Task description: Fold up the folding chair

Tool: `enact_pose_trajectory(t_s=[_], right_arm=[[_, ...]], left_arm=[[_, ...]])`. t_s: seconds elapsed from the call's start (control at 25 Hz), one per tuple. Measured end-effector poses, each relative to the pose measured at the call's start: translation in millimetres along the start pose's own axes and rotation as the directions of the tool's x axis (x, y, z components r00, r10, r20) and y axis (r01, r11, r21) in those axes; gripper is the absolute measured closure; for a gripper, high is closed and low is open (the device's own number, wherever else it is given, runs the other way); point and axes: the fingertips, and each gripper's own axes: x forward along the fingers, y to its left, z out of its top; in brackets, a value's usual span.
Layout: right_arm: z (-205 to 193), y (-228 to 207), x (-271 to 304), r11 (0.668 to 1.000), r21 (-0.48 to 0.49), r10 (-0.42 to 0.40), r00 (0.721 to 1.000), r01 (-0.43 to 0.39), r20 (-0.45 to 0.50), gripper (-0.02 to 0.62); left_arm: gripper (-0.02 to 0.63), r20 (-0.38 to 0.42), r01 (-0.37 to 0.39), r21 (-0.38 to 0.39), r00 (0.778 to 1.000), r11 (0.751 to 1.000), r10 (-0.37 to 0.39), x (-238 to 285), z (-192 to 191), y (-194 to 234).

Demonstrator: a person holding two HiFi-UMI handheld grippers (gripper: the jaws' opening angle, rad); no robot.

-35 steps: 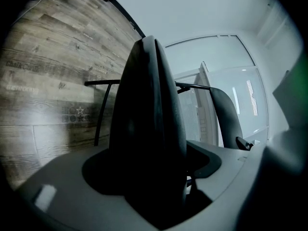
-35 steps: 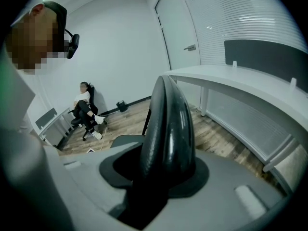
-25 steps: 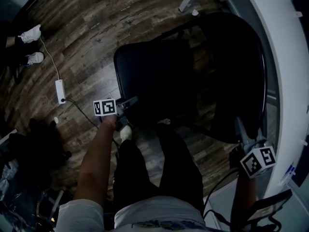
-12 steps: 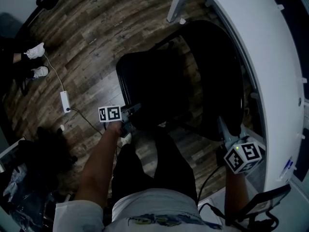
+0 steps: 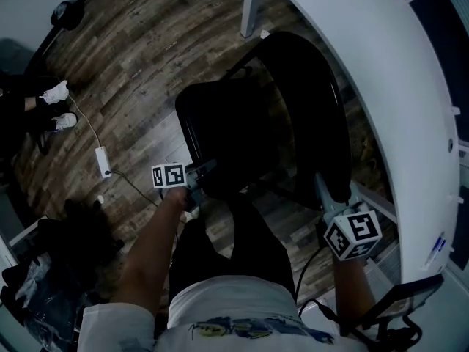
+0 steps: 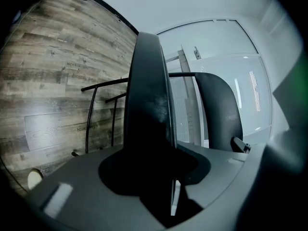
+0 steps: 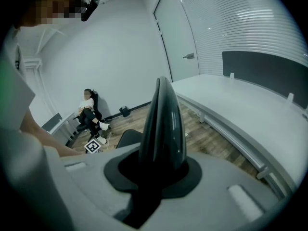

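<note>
A black metal folding chair [image 5: 249,123] stands on the brown wood-plank floor [image 5: 132,57], directly in front of the person's dark-trousered legs [image 5: 242,240]. Its seat [image 5: 227,116] faces the person and its backrest [image 5: 315,108] is on the far right side.

The left tongs [image 5: 199,174] are at the near left corner of the seat. In the left gripper view the seat appears edge-on, rising straight out of the gap between the jaws. The jaws are closing and already clamp that front edge. The chair's thin black leg tubes [image 6: 91,114] show left of the seat in that view, with the backrest to its right.

The right tongs [image 5: 326,193] are at the near end of the backrest. In the right gripper view the rounded rim of the backrest fills the gap between the jaws, which are closing and grip it on both sides.

A curved white counter [image 5: 381,86] runs just beyond the backrest, close beside the chair, and one of its white legs [image 5: 249,6] stands by the chair's far side. A white power strip [image 5: 103,161] with its thin cable lies on the floor well to the left of the chair. Farther left, another person [image 7: 89,110] in white shoes sits well apart from the chair, by the wall.
</note>
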Motion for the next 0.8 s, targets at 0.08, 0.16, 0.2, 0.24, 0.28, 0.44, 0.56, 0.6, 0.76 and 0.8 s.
enact_pose_trajectory(t_s=[0.08, 0.16, 0.2, 0.24, 0.28, 0.44, 0.56, 0.6, 0.76, 0.8], right_arm=[[7, -1, -4, 1.0, -0.018, -0.005, 1.0, 0.005, 0.005, 0.528], [12, 2, -9, 0.999, -0.031, -0.01, 1.0, 0.01, 0.008, 0.528], [12, 5, -12, 0.999, -0.034, -0.012, 1.0, 0.012, 0.006, 0.528], [12, 7, -16, 0.999, -0.037, -0.015, 1.0, 0.015, 0.002, 0.528], [11, 10, -19, 0.999, -0.04, -0.019, 1.0, 0.019, 0.002, 0.528], [15, 19, -26, 0.998, -0.059, -0.036, 0.999, 0.037, 0.016, 0.528], [13, 20, -25, 0.997, -0.06, -0.042, 0.999, 0.042, 0.01, 0.528], [14, 19, -23, 0.997, -0.06, -0.044, 0.999, 0.045, 0.01, 0.529], [17, 16, -16, 0.997, -0.062, -0.054, 0.998, 0.055, 0.006, 0.529], [17, 16, -14, 0.996, -0.064, -0.055, 0.998, 0.055, 0.004, 0.531]], left_arm=[[0.436, -0.008, 0.0, 0.004, 1.0, 1.0, 0.0, 5, 2, -12], [0.44, -0.012, 0.0, 0.011, 1.0, 1.0, 0.0, 6, 4, -27], [0.442, -0.013, -0.003, 0.012, 1.0, 1.0, 0.003, 6, 2, -32], [0.443, -0.014, -0.006, 0.012, 1.0, 1.0, 0.007, 6, -1, -37], [0.445, -0.016, -0.008, 0.013, 1.0, 1.0, 0.008, 6, -4, -42], [0.459, -0.021, 0.013, 0.027, 1.0, 1.0, -0.012, 12, -2, -66], [0.468, -0.023, 0.018, 0.021, 1.0, 1.0, -0.017, 20, -6, -75], [0.471, -0.023, 0.02, 0.021, 1.0, 1.0, -0.02, 24, -4, -78], [0.474, -0.03, 0.009, 0.021, 0.999, 1.0, -0.009, 36, 3, -84], [0.474, -0.031, 0.003, 0.02, 1.0, 1.0, -0.003, 38, 4, -85]])
